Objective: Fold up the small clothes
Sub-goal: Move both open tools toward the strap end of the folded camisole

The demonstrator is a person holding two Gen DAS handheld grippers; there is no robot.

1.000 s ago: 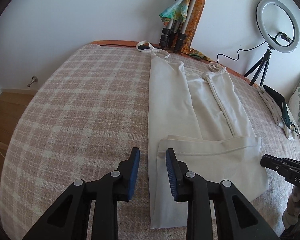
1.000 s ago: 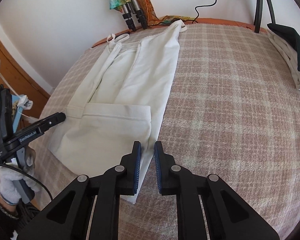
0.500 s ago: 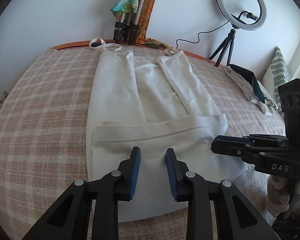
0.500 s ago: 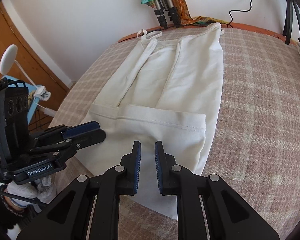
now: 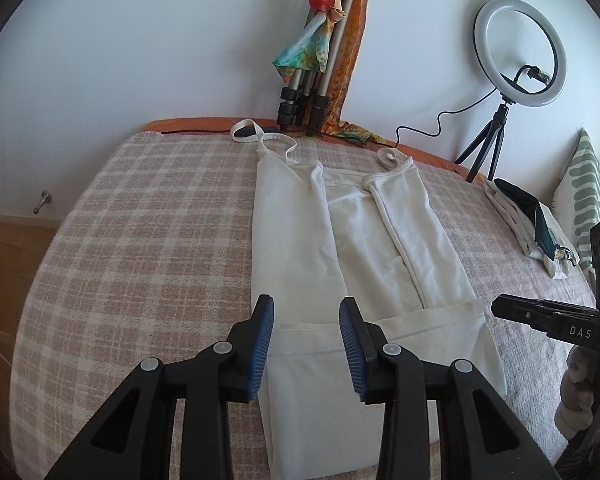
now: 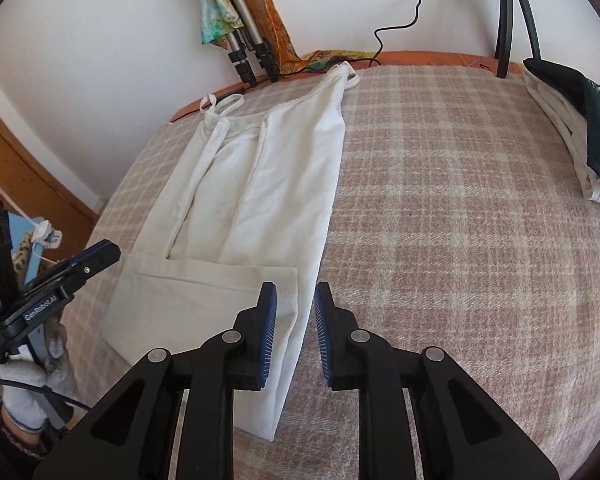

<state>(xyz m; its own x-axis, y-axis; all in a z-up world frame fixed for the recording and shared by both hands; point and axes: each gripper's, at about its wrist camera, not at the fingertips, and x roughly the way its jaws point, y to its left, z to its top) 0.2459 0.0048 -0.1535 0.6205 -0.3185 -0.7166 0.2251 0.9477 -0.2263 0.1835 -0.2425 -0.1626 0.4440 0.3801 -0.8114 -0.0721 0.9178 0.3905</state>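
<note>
Both my black blue-padded grippers, left [image 5: 306, 344] and right [image 6: 295, 334], hover part-open and empty over the cream strappy cotton top's [image 5: 364, 256] lower-centre hem fold, so I'd pinch both corners evenly.

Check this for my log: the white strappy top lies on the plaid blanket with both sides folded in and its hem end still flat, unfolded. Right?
Not quite. The white strappy top does lie on the plaid blanket with both sides folded in, but its hem end is already folded up over the body. The right wrist view shows that fold clearly.
</note>
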